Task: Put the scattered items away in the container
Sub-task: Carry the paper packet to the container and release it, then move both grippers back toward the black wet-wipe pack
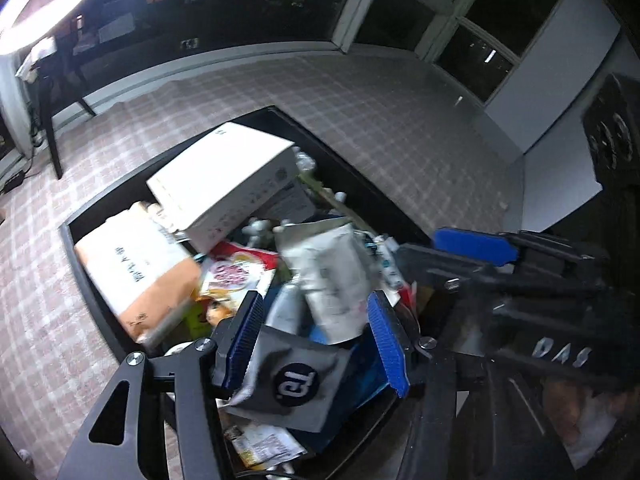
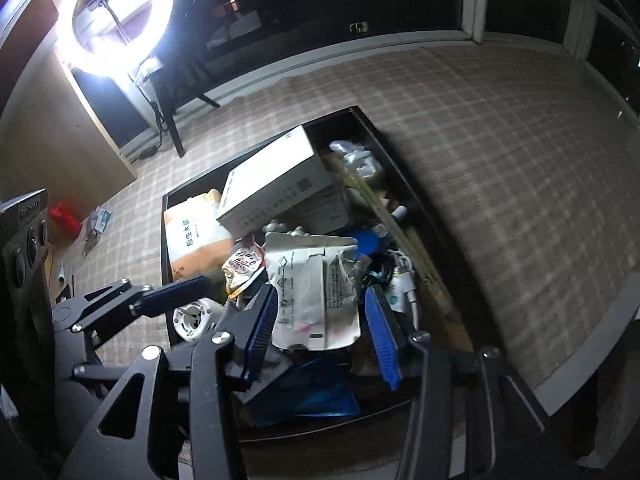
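The black container (image 1: 100, 296) sits on the checked floor covering (image 1: 360, 92), directly below and ahead of both grippers, and it is crowded with items. In the left wrist view, a white box (image 1: 224, 184) lies tilted at the far end, ahead of the left gripper (image 1: 316, 332). Nearer and to that gripper's left is a tan paper pack with printed characters (image 1: 136, 272), and beside it a red and white snack packet (image 1: 236, 272). A crumpled white pouch (image 1: 332, 280) stands just beyond the fingertips, and a grey bag with a round dark logo (image 1: 292, 380) lies under and between the blue pads (image 1: 388, 344). The left gripper's jaws stand apart; the pads do not appear to press on anything, though blur makes the contact with the grey bag hard to judge.

The right gripper (image 2: 326, 320) hangs over the same pile with its jaws also apart. The crumpled white pouch shows between its fingers but below them, not pinched. To its left the left gripper's dark finger reaches in over the container's near edge. Well beyond, up to the left, a ring light (image 2: 116, 20) glares
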A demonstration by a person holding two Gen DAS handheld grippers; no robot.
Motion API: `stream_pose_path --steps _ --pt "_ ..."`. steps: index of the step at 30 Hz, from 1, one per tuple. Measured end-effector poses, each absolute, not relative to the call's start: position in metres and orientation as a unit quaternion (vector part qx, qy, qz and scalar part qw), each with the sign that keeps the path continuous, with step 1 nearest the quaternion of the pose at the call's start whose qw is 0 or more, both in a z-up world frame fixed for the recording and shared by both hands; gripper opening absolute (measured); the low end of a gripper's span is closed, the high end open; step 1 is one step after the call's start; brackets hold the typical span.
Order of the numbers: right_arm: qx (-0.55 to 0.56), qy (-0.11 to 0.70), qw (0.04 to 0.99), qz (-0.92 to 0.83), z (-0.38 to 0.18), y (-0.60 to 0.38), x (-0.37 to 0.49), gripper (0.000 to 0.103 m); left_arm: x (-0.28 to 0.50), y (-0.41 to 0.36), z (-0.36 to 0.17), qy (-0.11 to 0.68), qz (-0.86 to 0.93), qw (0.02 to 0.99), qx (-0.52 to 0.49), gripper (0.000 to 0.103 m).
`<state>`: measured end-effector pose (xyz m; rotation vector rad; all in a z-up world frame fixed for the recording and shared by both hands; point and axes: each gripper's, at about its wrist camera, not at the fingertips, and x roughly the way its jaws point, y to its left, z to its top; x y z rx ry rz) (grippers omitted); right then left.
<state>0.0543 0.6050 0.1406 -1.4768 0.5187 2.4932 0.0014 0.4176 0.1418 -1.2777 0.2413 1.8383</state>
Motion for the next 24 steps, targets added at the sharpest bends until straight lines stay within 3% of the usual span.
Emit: stream_pose_path --steps 10,24 --pt "-0.483 0.148 0.016 0.863 0.151 0.541 0.021 0.045 -0.041 0.295 0.148 0.06 0.792 0.332 -0.508 0.052" --pt "-0.506 0.066 -0.167 0.843 0.138 0.326 -0.061 0.045 -0.081 0.045 0.126 -0.047 0.842 0.144 -0.518 0.052"
